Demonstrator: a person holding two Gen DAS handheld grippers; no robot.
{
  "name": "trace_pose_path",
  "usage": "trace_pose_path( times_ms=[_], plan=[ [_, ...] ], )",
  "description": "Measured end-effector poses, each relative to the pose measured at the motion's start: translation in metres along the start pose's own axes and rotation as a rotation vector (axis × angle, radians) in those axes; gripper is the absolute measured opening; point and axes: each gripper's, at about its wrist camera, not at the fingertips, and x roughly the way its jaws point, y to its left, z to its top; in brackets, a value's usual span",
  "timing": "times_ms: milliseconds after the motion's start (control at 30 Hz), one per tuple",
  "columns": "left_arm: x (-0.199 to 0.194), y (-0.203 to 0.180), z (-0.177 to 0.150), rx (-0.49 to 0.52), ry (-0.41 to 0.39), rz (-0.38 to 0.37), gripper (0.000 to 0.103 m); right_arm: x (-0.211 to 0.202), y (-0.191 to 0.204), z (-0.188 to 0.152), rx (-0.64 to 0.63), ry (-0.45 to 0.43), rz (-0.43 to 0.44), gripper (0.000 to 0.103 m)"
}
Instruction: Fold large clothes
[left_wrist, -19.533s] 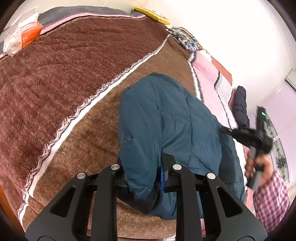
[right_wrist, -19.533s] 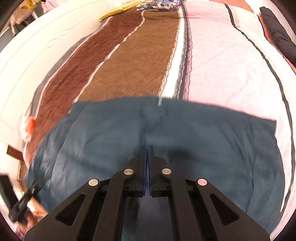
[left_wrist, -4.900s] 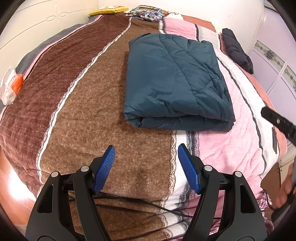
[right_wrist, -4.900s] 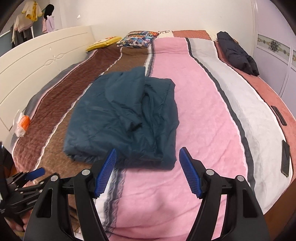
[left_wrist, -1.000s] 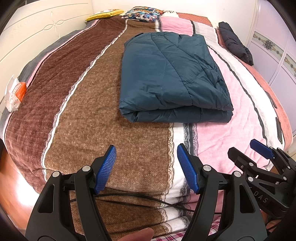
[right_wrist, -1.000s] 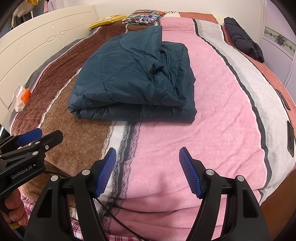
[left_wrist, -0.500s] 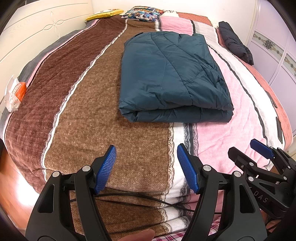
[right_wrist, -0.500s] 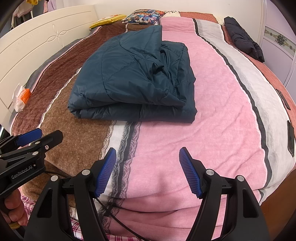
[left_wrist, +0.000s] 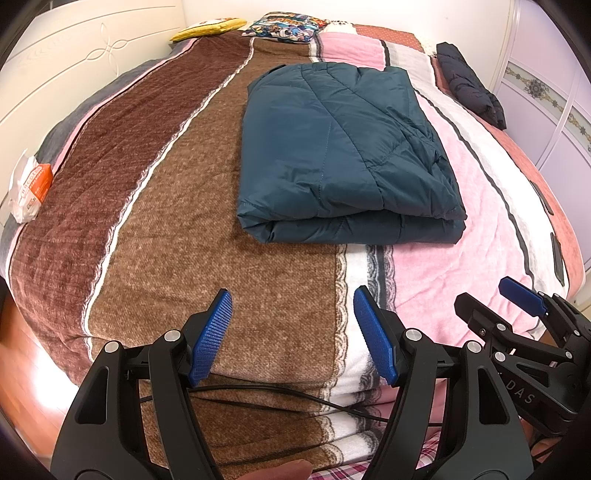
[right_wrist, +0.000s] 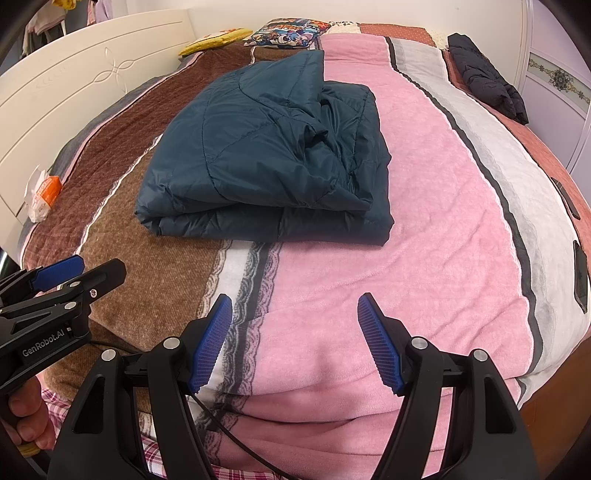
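Note:
A dark teal quilted jacket (left_wrist: 343, 155) (right_wrist: 266, 158) lies folded into a thick rectangle in the middle of the striped bed blanket (left_wrist: 184, 240) (right_wrist: 424, 221). My left gripper (left_wrist: 291, 332) hovers open over the bed's near edge, well short of the jacket, with nothing between its blue pads. My right gripper (right_wrist: 295, 336) stands open beside it, likewise empty and short of the jacket. Each gripper shows at the edge of the other's view: the right gripper (left_wrist: 498, 299) at lower right, the left gripper (right_wrist: 85, 273) at lower left.
A dark padded garment (left_wrist: 469, 85) (right_wrist: 487, 85) lies at the far right of the bed. Pillows (left_wrist: 288, 27) (right_wrist: 291, 31) sit at the head, an orange-and-white packet (left_wrist: 29, 188) (right_wrist: 44, 192) at the left by the white headboard (right_wrist: 74, 85). A black cable (left_wrist: 277, 398) crosses the near edge.

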Motion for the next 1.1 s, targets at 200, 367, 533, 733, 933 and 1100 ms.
trace_pose_path(
  times_ms=[200, 367, 533, 733, 933, 1100],
  plan=[
    [-0.0001, 0.0005, -0.0002, 0.0, 0.001, 0.0, 0.068, 0.0003, 0.0004, 0.0006, 0.0, 0.0, 0.0, 0.069],
    [0.0004, 0.0003, 0.0001, 0.0, 0.001, 0.0, 0.068, 0.0002, -0.0003, 0.0004, -0.001, 0.0, 0.0, 0.069],
    [0.0005, -0.0002, 0.0, 0.0, 0.001, 0.0, 0.068, 0.0005, -0.0003, 0.0003, -0.002, 0.002, 0.0, 0.069],
    [0.0007, -0.0003, -0.0005, -0.001, 0.003, 0.001, 0.068, 0.0005, -0.0002, 0.0002, -0.003, 0.002, 0.0, 0.069],
    [0.0007, -0.0007, -0.001, -0.001, 0.002, 0.0, 0.068, 0.0008, 0.0002, 0.0007, -0.003, 0.002, 0.0, 0.069],
    [0.0021, -0.0004, -0.0014, -0.001, 0.014, 0.004, 0.068, 0.0009, 0.0005, 0.0008, -0.003, 0.003, 0.0, 0.069]
  ],
)
